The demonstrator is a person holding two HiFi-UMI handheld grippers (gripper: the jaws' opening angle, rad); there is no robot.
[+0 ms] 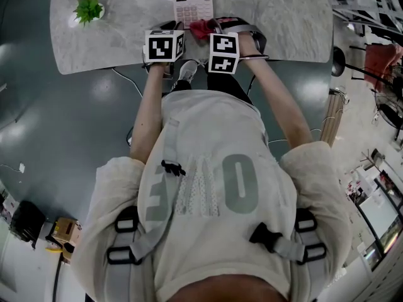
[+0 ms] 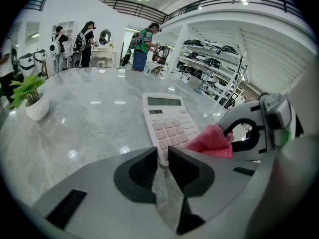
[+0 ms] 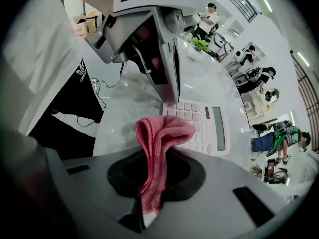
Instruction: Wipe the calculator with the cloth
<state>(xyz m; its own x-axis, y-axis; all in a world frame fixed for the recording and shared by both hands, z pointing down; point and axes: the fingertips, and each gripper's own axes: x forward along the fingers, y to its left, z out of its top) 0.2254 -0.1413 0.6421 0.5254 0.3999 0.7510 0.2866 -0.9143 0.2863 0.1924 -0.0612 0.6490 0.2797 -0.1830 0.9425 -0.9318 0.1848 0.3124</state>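
Observation:
A white calculator (image 1: 193, 4) lies on the marble table (image 1: 271, 24), display end away from me. My left gripper (image 2: 163, 156) reaches it from the near side, and its jaws stand nearly together, pinching the calculator's (image 2: 167, 123) near corner. My right gripper (image 3: 154, 171) is shut on a pink cloth (image 3: 160, 143). The cloth bulges out past the jaws and rests on the calculator's (image 3: 207, 126) near right keys. In the head view the cloth (image 1: 203, 27) shows between the two marker cubes, just below the calculator.
A small potted plant (image 1: 88, 10) stands at the table's left. The table's near edge (image 1: 126, 68) runs just under my hands, with cables on the floor below. Several people (image 2: 144, 46) and shelving (image 2: 209, 59) are far across the room.

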